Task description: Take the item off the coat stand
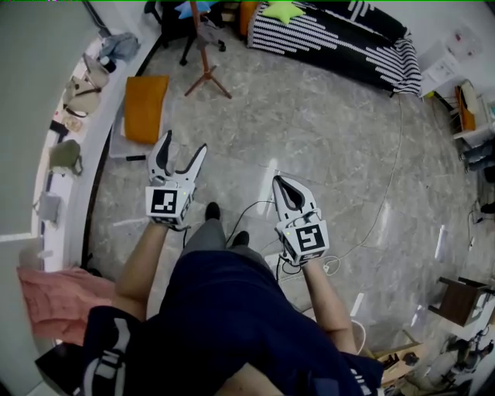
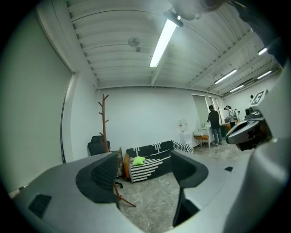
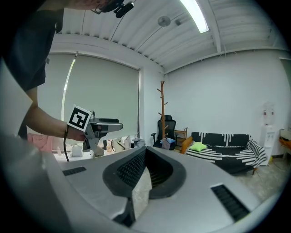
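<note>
The brown wooden coat stand rises from its tripod foot on the marble floor, ahead of both grippers. In the left gripper view the coat stand shows bare pegs, and no item on it can be made out. The right gripper view has the coat stand beside a black office chair. My left gripper is held level with its jaws wide open and nothing between them. To its right, my right gripper has its tips together and holds nothing.
A black-and-white striped sofa with a green cushion stands at the far wall. An orange pad lies by a white ledge carrying bags. A cable runs over the floor. Two people stand far off.
</note>
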Demonstrator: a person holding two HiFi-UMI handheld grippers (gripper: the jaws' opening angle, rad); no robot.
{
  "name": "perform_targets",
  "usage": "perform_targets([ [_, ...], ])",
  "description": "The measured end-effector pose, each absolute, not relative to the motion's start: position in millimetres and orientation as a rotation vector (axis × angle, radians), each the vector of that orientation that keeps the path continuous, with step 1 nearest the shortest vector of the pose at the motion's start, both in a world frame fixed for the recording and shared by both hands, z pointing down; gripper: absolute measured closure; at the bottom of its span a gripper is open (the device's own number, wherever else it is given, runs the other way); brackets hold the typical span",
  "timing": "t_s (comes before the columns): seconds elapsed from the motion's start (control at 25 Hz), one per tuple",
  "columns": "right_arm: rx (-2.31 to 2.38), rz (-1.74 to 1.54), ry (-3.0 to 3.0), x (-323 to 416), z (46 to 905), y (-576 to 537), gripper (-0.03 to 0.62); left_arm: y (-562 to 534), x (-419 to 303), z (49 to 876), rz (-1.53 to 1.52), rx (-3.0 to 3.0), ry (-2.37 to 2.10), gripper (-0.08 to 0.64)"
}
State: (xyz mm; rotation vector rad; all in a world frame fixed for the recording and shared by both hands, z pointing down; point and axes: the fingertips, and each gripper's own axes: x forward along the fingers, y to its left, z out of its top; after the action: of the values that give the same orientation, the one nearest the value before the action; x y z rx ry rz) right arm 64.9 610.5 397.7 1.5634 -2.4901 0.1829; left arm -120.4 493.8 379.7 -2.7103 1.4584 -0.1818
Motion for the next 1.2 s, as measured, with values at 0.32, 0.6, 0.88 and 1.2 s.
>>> perform_targets([
  [0.32,1.581,0.209,-2.468,60,408,529,0.572,402,-110,372,-0.177,-2.734,1.404,0.207],
  [0.6,1.622,0.236,-2.442,31,409,403,0.574,284,-129,389,-0.15,-2.735,1.326,0.207],
  [0.88,1.609,0.31,-2.316,26,457,299,0.574,184,-140,397,-0.18,-2.769,1.289,0.207],
  [1.2,1.552,0.28,-2.334,48,474,204,0.574,92,-118,414,-0.241,-2.758,1.331,0.207],
])
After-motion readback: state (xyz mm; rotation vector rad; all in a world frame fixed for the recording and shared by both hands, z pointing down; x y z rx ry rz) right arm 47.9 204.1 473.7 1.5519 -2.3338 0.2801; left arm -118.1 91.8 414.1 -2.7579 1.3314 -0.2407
